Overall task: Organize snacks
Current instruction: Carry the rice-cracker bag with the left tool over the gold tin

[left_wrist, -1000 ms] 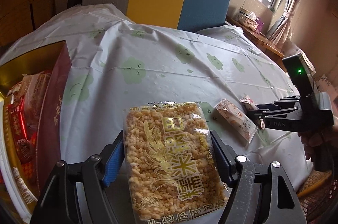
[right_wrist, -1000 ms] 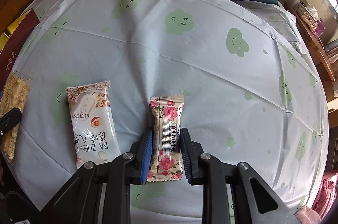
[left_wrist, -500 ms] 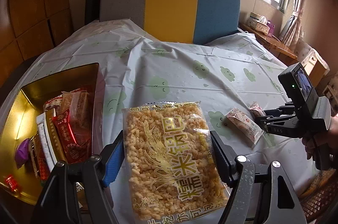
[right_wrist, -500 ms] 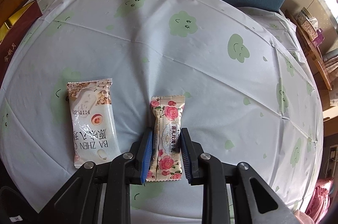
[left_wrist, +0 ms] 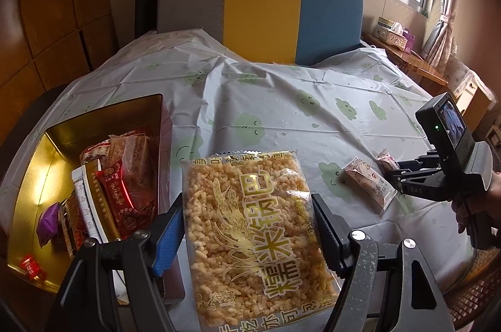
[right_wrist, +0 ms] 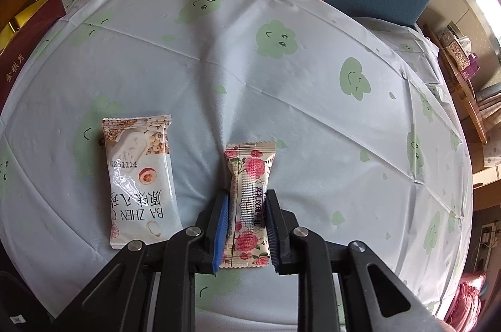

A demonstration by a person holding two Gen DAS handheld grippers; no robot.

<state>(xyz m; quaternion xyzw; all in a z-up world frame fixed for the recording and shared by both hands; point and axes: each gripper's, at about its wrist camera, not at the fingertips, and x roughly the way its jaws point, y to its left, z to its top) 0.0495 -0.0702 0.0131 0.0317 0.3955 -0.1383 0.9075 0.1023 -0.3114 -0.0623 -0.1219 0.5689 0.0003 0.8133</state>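
Rice-cracker pack [left_wrist: 255, 233] was clamped at lower centre by the left gripper [left_wrist: 247, 233], while the rose-print candy [right_wrist: 249, 206] was pinched by the right gripper [right_wrist: 245, 225].

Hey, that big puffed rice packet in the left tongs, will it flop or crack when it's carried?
The puffed rice packet probably stays fairly stiff: it stands flat between the left tongs without sagging. It's likely light, being airy grains. The glossy wrapper may slip, and hard squeezing could crumble it.

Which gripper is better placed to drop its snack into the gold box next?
Left. The left gripper holds the rice cracker pack lifted, right beside the gold box; the right gripper clamps the rose candy farther away.
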